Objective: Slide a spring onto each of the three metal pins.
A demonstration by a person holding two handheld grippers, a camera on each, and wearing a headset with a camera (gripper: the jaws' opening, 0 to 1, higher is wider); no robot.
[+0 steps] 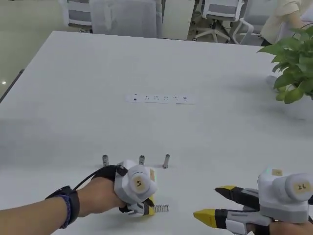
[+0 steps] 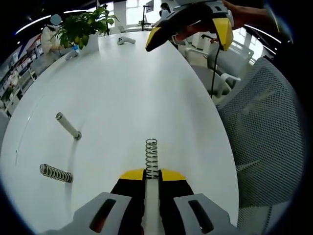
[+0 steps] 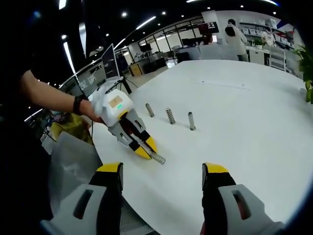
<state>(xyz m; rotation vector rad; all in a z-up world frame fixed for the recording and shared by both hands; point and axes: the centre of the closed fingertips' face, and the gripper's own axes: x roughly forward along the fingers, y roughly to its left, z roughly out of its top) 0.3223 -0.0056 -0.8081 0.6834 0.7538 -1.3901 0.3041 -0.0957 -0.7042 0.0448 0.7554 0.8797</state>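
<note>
Left tongs (image 1: 149, 209): closed on one end of a spring (image 1: 161, 208); the free end sticks out past the tips.
Right tongs (image 1: 215, 201): open, empty, held low at the near right of the desk (image 1: 146, 63).
Spring position: low over the desk's near edge, just in front of the pin row. Whether it touches the desk cannot be told.
Spring axis: roughly level and in line with the left tongs. It points to the person's right in the head view.
Pins: three upright in a row. The left pin (image 1: 105, 159) and middle pin (image 1: 142, 159) appear to carry springs already. The right pin (image 1: 166, 160) looks bare.
Key relation: the right pin lies beyond the spring and slightly to its right in the head view. In the left gripper view it lies ahead and off to the left.
Axis mismatch: pin vertical, spring near horizontal. By judgement, the spring must be tipped upright, free end down, and centred over the pin top.
Nearer tongs: the left, which are near the row; the right are well apart from it.
Progress (judged): two of three done; last spring in hand.
Risk: an off-centre coil may catch on the pin top.
</note>
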